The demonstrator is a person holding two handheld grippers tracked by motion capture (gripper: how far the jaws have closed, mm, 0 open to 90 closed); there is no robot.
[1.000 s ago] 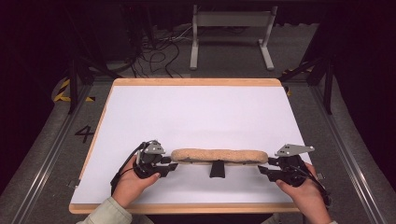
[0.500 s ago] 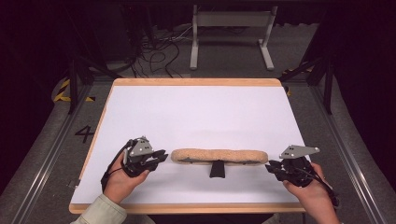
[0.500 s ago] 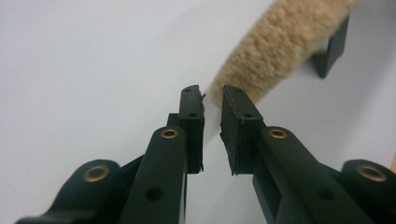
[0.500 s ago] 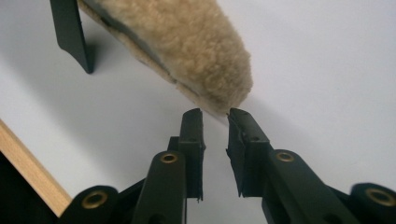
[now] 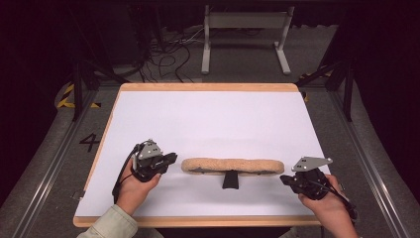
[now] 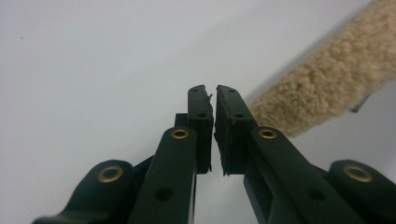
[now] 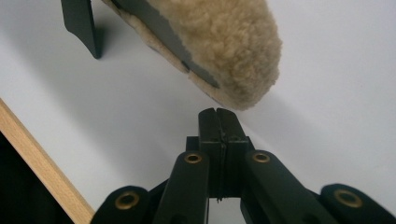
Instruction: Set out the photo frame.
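— Fleece pad, long, tan and woolly (image 5: 233,165), lies free: the left gripper (image 6: 215,93) has its jaws nearly together on nothing, after closing just now.

— And the right gripper (image 7: 217,114)?

— Jaws pressed flat together, empty, just off the pad's rounded end. A second ago both grippers met its ends; now each has drawn back.

— So it's been let go?

— Likely. It rests near the front of the white tabletop (image 5: 208,119), its black handle (image 5: 231,179) pointing toward the person.

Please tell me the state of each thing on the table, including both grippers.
Long tan fleecy pad with black strap: lying flat on the white table, free of both grippers.
Left gripper: jaws have just been closing, almost shut, empty.
Right gripper: jaws have just closed, shut, empty.
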